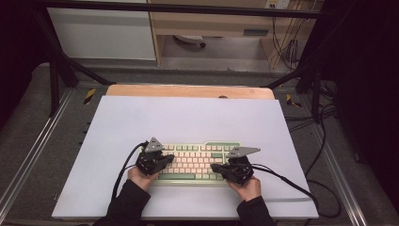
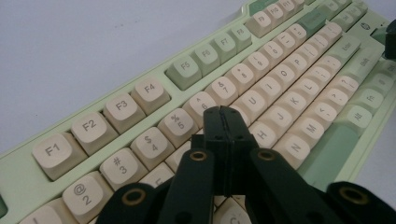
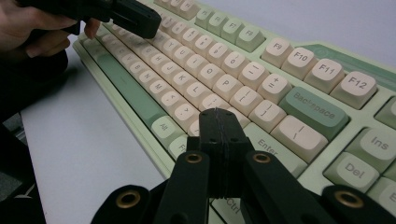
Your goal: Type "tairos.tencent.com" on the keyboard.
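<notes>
Work surface: a white sheet [image 1: 188, 122] covered a tabletop whose bare wooden edge [image 1: 188, 90] showed along the far side; the table stood inside a dark metal frame [image 1: 56, 61], on grey carpeted flooring [image 1: 28, 127]. Beyond it stood a pale cabinet [image 1: 101, 33] and a wooden desk unit [image 1: 211, 23], with loose cables [image 1: 287, 47] hanging at the far right. On the near half of the sheet lay 1 mechanical keyboard [image 1: 195, 162], pale green case with cream and green keycaps, its long side parallel to the near table edge. The left gripper [image 2: 223, 112] had its 2 black jaws pressed together with nothing between them, tips low over the number row and the upper letters, near the 6 key [image 2: 200, 103]. The right gripper [image 3: 219, 116] was likewise closed and empty, tips over the keys just left of Enter [image 3: 268, 147], below Backspace [image 3: 314, 109]. Contact between either tip and a keycap could not be made out. From the high view both hands and grippers covered the keyboard's 2 ends; dark sleeves [image 1: 127, 200] were cut off at the bottom edge. The room's left and right sides lay in deep shadow, contents illegible.
</notes>
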`<action>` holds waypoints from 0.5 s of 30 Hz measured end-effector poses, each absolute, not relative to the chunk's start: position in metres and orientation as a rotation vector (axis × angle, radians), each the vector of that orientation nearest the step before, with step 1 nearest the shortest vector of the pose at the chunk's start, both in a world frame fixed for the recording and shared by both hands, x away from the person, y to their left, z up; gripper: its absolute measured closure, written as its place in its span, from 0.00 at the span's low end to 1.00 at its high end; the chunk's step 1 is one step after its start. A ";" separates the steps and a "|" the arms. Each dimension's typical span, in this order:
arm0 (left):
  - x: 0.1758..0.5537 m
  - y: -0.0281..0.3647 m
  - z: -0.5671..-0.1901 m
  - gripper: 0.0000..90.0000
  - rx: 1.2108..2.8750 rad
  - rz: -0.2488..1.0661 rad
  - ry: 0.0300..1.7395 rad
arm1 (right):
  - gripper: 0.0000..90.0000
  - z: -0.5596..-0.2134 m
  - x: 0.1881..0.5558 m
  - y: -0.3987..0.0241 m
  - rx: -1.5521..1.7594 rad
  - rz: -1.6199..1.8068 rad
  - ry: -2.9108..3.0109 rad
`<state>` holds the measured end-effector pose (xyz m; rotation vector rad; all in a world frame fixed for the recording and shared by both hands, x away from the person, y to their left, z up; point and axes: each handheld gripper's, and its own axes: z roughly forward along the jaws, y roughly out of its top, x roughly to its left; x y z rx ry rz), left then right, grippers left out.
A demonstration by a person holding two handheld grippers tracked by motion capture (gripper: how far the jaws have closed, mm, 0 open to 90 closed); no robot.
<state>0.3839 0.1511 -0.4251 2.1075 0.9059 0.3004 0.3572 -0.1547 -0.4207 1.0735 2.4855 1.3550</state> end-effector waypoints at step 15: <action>0.385 0.149 -0.429 1.00 2.109 0.302 0.905 | 1.00 -0.421 0.357 -0.155 1.071 1.350 2.486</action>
